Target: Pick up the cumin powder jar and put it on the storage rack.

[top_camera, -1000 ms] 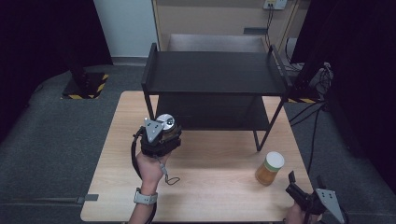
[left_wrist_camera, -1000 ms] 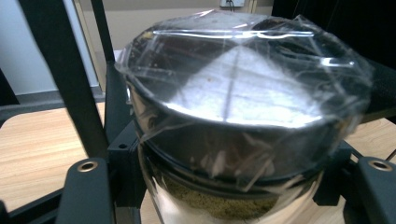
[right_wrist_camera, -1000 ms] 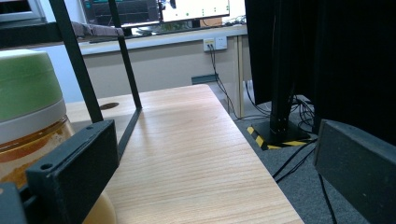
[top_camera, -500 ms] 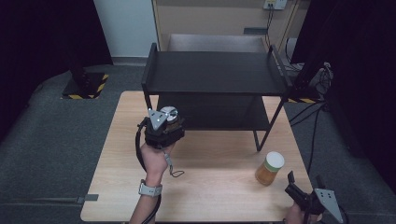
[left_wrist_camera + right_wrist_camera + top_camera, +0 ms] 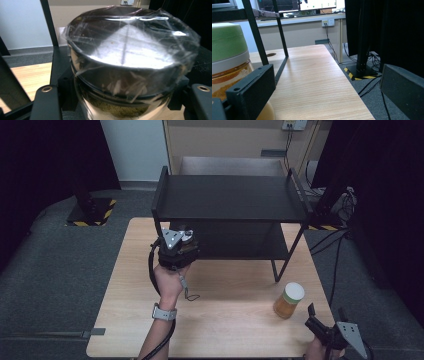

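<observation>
Two claws are on record. High view: the left claw (image 5: 176,246) is held at the front left post of the black shelf rack (image 5: 230,200), above the wooden table (image 5: 225,320); the right claw (image 5: 324,330) sits at the table's near right corner, just beside a green-lidded jar (image 5: 288,300). Left gripper view: the jaws are clamped on a shiny jar with a film-wrapped lid (image 5: 130,57). Right gripper view: the jaws stand spread apart, gripping nothing, the green-lidded jar beside the left jaw.
</observation>
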`<control>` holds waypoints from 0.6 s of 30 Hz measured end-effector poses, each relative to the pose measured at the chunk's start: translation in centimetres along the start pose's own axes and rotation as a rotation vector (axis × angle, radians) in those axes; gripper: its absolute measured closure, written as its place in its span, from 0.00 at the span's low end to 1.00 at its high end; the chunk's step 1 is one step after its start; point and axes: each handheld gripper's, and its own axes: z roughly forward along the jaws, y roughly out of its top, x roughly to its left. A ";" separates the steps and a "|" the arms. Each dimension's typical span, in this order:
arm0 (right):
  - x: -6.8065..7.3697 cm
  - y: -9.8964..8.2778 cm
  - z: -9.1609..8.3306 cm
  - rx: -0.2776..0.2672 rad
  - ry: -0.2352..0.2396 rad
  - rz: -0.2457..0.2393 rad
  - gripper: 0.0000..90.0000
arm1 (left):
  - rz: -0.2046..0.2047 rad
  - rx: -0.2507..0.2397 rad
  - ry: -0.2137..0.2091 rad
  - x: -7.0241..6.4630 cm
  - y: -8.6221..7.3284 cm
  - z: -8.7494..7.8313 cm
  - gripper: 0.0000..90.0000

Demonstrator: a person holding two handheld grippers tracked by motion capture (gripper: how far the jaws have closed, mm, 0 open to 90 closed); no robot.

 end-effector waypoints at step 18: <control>0.0 0.1 0.0 0.004 0.001 -0.003 0.01 | -0.013 -0.015 0.009 0.2 -0.1 1.5 0.33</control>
